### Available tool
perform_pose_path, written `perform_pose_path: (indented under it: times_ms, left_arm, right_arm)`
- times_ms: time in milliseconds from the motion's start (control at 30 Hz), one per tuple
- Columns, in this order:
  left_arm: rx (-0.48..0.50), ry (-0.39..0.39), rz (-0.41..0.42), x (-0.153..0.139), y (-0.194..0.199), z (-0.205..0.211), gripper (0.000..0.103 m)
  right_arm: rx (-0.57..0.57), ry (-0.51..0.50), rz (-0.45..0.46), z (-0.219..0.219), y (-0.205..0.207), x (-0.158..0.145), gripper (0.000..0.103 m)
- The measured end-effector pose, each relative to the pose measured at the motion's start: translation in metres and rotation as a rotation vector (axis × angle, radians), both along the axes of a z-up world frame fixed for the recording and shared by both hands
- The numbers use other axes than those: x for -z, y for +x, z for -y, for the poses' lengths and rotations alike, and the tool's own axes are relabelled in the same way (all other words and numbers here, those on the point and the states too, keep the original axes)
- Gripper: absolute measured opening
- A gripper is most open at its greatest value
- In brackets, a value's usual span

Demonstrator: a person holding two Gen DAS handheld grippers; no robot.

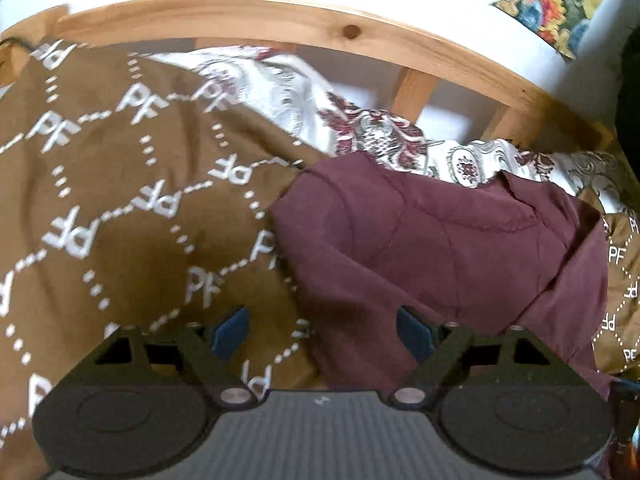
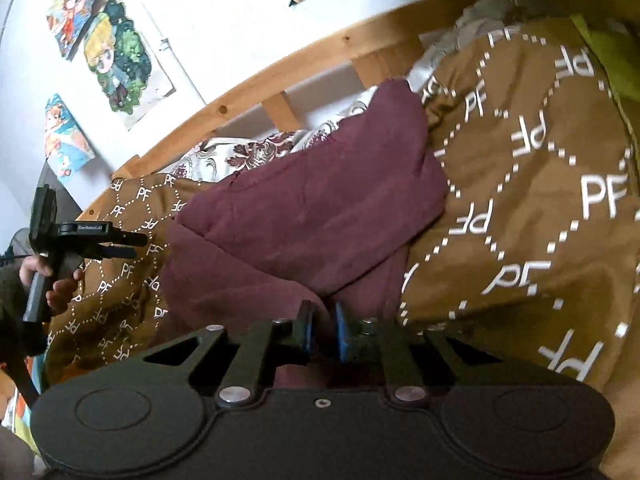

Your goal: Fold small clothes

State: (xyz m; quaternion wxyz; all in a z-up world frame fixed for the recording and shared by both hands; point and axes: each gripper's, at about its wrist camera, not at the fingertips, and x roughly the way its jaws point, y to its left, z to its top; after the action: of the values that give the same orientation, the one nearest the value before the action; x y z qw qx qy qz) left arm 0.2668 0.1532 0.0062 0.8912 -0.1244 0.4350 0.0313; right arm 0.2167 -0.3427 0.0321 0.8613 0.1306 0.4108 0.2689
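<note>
Lying on the bed, the maroon garment (image 1: 440,248) is spread in loose folds over a brown blanket (image 1: 120,184) printed with white "PF" letters; it sits near the wooden bed rail (image 1: 280,20), and a white floral sheet (image 1: 380,132) shows between the garment and that rail. The left tool (image 1: 323,332) hangs above the near edge of the garment with its blue pads wide apart and nothing between them; in the right wrist view this same tool (image 2: 120,245) is seen at the left side, held in the person's hand (image 2: 52,280), apart from the cloth. The right tool (image 2: 322,330) is closed on the near edge of the maroon garment (image 2: 312,208), a pinch of fabric standing between its two blue pads; the brown blanket (image 2: 540,200) extends to its right. Colourful pictures (image 2: 116,56) are on the white wall behind the rail.
</note>
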Motion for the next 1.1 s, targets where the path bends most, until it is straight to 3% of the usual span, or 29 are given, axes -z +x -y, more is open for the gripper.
perform_pose_path:
  times_ms: [67, 133, 167, 200, 233, 300, 333, 367, 533, 633, 733, 800, 833, 867, 933, 967, 1100]
  left_arm:
    - [0.01, 0.02, 0.014, 0.003, 0.01, 0.007, 0.084]
    - [-0.01, 0.023, 0.028, 0.006, 0.019, 0.011, 0.074]
    - [-0.017, 0.01, 0.03, 0.008, 0.023, 0.012, 0.051]
    - [-0.019, -0.001, 0.026, 0.01, 0.027, 0.012, 0.014]
    - [-0.022, 0.005, 0.016, 0.011, 0.031, 0.014, 0.0]
    - [-0.019, 0.049, 0.037, 0.01, 0.034, 0.021, 0.0]
    - [-0.015, 0.063, 0.061, 0.008, 0.034, 0.023, 0.0]
    - [-0.025, 0.074, 0.076, 0.006, 0.034, 0.024, 0.0]
    - [-0.16, 0.139, 0.147, -0.011, 0.032, 0.011, 0.0]
    - [-0.148, 0.094, 0.08, -0.007, 0.037, 0.0, 0.0]
    - [-0.15, 0.037, 0.01, 0.005, 0.04, -0.005, 0.027]
    - [-0.164, 0.002, 0.005, 0.012, 0.039, -0.007, 0.065]
    - [-0.173, -0.022, 0.011, 0.014, 0.039, -0.009, 0.069]
    - [-0.182, -0.045, 0.018, 0.017, 0.04, -0.011, 0.067]
    - [-0.186, -0.101, 0.019, 0.021, 0.043, -0.015, 0.03]
    - [-0.189, -0.11, 0.005, 0.024, 0.047, -0.015, 0.007]
    - [-0.213, -0.052, 0.044, 0.019, 0.05, -0.009, 0.004]
  right_arm:
    - [0.013, 0.017, -0.025, 0.0, 0.0, 0.007, 0.025]
    - [0.015, 0.023, -0.047, -0.002, 0.002, 0.013, 0.034]
    - [0.012, 0.02, -0.053, -0.005, 0.003, 0.015, 0.036]
    - [0.007, 0.015, -0.056, -0.008, 0.003, 0.016, 0.036]
    - [0.003, 0.01, -0.057, -0.009, 0.003, 0.017, 0.036]
    - [-0.009, -0.004, -0.046, -0.013, 0.002, 0.019, 0.032]
    - [-0.019, -0.009, -0.039, -0.016, 0.0, 0.019, 0.021]
    - [-0.034, -0.008, -0.036, -0.017, 0.0, 0.018, 0.016]
    - [-0.098, 0.111, -0.028, -0.02, -0.004, 0.012, 0.011]
    - [-0.099, 0.141, -0.027, -0.022, -0.004, 0.01, 0.011]
    - [-0.085, 0.089, -0.033, -0.022, -0.003, 0.013, 0.015]
    - [-0.068, 0.077, -0.044, -0.02, -0.001, 0.016, 0.019]
    - [-0.066, 0.069, -0.041, -0.02, -0.001, 0.016, 0.022]
    - [-0.064, 0.059, -0.038, -0.021, -0.001, 0.016, 0.025]
    - [-0.061, 0.047, -0.036, -0.021, -0.002, 0.018, 0.034]
    - [-0.06, 0.047, -0.039, -0.02, -0.002, 0.019, 0.036]
    - [-0.058, 0.023, -0.033, -0.023, -0.003, 0.024, 0.033]
